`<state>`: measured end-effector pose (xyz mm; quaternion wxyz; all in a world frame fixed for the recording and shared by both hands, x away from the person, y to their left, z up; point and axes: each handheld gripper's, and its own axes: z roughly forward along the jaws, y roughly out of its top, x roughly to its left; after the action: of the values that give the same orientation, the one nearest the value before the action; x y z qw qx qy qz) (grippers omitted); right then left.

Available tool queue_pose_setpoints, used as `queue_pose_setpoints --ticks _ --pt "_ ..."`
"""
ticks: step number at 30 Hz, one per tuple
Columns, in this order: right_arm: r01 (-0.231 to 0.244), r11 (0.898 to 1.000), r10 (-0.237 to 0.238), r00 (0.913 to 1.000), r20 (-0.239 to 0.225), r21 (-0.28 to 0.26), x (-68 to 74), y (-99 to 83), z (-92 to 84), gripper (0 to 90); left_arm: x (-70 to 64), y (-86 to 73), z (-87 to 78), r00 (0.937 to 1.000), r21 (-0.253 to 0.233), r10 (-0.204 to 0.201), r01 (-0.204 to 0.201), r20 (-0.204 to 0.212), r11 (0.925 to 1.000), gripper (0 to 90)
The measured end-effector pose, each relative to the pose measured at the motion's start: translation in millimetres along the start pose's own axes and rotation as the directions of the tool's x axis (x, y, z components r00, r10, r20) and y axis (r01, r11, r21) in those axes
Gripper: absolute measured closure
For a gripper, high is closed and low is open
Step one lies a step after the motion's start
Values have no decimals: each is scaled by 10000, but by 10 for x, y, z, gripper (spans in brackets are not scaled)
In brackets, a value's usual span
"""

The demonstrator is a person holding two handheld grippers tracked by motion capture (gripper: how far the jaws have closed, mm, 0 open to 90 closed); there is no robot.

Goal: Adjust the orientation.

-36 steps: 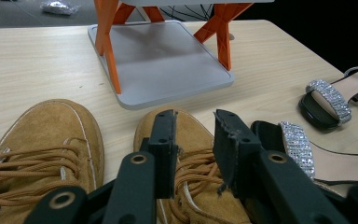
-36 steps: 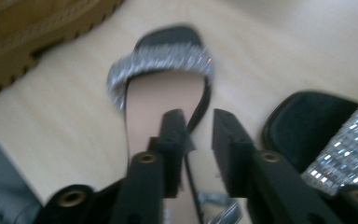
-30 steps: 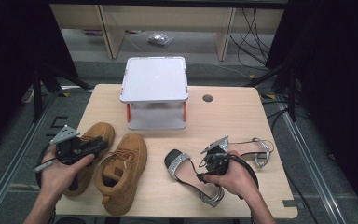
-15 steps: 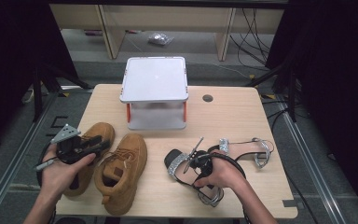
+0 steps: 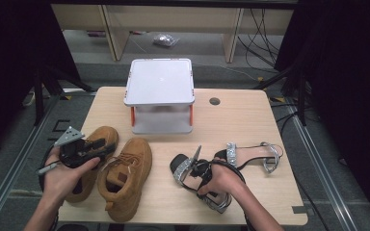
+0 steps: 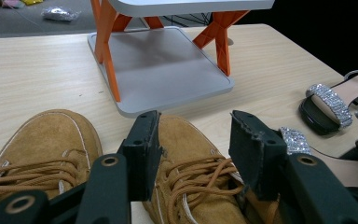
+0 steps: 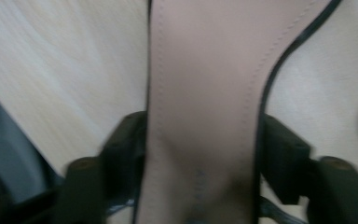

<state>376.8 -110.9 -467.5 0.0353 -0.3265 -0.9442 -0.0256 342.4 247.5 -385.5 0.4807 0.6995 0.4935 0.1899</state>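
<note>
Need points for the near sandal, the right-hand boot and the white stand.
near sandal (image 5: 180,166), high view, on its rhinestone toe strap.
right-hand boot (image 5: 134,153), high view, on its toe cap.
white stand (image 5: 161,81), high view, on its top shelf.

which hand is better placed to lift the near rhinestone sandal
Right: the right gripper already straddles the near beige rhinestone-strap sandal, its jaws either side of the insole. The left gripper hovers open over the tan suede boots.
</note>
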Motion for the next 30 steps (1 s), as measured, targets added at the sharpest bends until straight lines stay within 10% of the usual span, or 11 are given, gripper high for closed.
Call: queue_pose_setpoints --ticks 8,13,14,17,26,30 --pt "-2022 9787 2019 9793 -115 -358 63 7 -16 432 -1 4 15 10000 21 36 -36 -6 10000 519" --pt "-1991 9740 2001 9798 -23 -1078 -5 16 -22 432 2 5 23 10000 -7 29 -29 -12 10000 519" --pt "-2747 9566 2741 9615 -203 -973 24 26 -43 432 4 5 26 10000 -10 37 -37 -15 10000 519" --pt "-3321 9357 3305 9432 -335 -1191 10 44 -51 432 7 5 36 10000 -7 28 -28 -15 10000 517" --pt "-4312 8835 4176 9020 -1093 -1829 19 175 -62 432 14 46 69 9999 -121 45 -47 -128 9999 501" --pt "-4096 8864 3932 9121 -1161 -2155 -8 195 -68 432 29 153 131 9988 -643 -23 -8 -487 9979 432"
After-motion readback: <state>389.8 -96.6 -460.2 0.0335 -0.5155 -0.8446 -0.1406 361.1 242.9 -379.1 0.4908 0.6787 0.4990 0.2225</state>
